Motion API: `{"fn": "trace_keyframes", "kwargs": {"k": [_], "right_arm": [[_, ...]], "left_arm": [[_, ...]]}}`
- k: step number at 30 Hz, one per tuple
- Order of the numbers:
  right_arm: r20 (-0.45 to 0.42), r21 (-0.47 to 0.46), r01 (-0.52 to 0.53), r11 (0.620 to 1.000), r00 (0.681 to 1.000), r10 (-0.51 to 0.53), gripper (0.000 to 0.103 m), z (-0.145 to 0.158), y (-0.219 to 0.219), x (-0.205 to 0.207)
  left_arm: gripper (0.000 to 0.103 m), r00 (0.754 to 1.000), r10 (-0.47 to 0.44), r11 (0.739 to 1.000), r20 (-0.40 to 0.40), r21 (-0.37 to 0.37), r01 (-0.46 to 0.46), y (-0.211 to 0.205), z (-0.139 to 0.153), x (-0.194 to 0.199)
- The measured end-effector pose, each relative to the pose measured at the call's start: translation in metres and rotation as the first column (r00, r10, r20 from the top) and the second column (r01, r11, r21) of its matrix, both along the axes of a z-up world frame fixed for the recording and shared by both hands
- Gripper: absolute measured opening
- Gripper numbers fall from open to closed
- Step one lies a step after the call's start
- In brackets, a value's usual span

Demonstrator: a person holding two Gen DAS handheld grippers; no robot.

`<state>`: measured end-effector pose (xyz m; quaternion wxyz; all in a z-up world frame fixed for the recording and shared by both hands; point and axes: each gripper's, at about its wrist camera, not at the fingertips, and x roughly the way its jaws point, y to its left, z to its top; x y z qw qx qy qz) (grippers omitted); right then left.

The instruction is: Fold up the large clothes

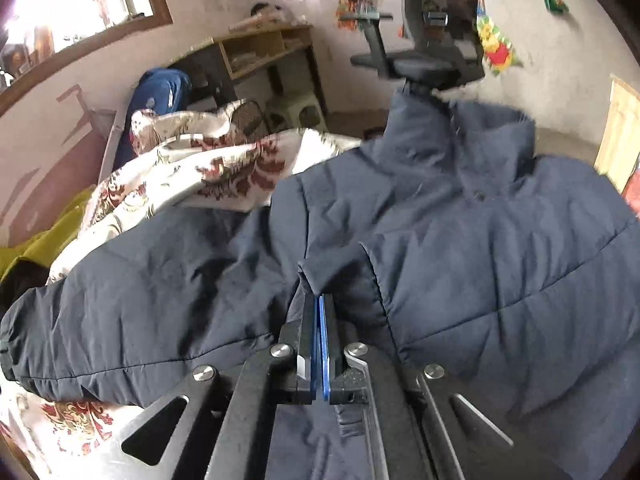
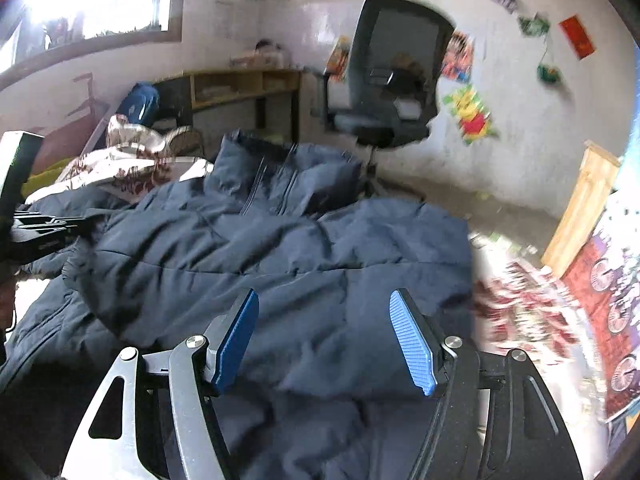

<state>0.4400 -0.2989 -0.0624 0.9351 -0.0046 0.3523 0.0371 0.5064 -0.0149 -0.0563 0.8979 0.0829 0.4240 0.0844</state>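
One navy quilted jacket (image 1: 460,240), puffy, rumpled, collar raised. Left gripper (image 1: 319,300): jaws pinching a jacket fold. Right gripper (image 2: 324,312): jaws spread, empty.

Window (image 1: 76,4) glare, blurred fisheye edges

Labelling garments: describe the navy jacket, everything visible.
The jacket is a navy quilted puffer of matte woven fabric. It lies spread and rumpled on a floral bedspread, stand-up collar away from the cameras, one sleeve out to the left. The left tool is shut on a fold; the right tool hovers open.
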Motion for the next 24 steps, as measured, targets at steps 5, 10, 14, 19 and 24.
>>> {"fn": "trace_keyframes", "kwargs": {"k": [5,10,14,19,24], "right_arm": [[-0.163,0.060,0.022,0.998,0.986,-0.012,0.064,-0.053,0.009,0.037],[-0.131,0.014,-0.023,1.000,0.991,0.024,0.065,-0.075,0.018,0.030],[-0.098,0.022,-0.030,0.999,0.995,0.032,0.067,-0.075,0.019,0.022],[0.016,0.066,-0.022,0.998,1.000,0.021,0.077,-0.042,0.009,-0.003],[0.095,0.042,-0.115,0.992,0.989,0.110,0.083,-0.014,0.044,-0.015]], "left_arm": [[0.002,0.995,-0.005,0.998,-0.101,0.059,0.011,0.000,-0.036,0.014],[0.002,0.986,-0.015,0.998,-0.163,0.058,0.025,-0.005,-0.059,0.019],[0.002,0.987,-0.021,1.000,-0.156,-0.002,0.021,0.001,-0.055,0.017],[0.038,0.997,0.006,0.981,-0.080,-0.193,-0.022,0.034,-0.033,0.001],[0.081,0.989,0.131,0.946,0.067,-0.308,-0.104,0.082,0.001,-0.027]]}}
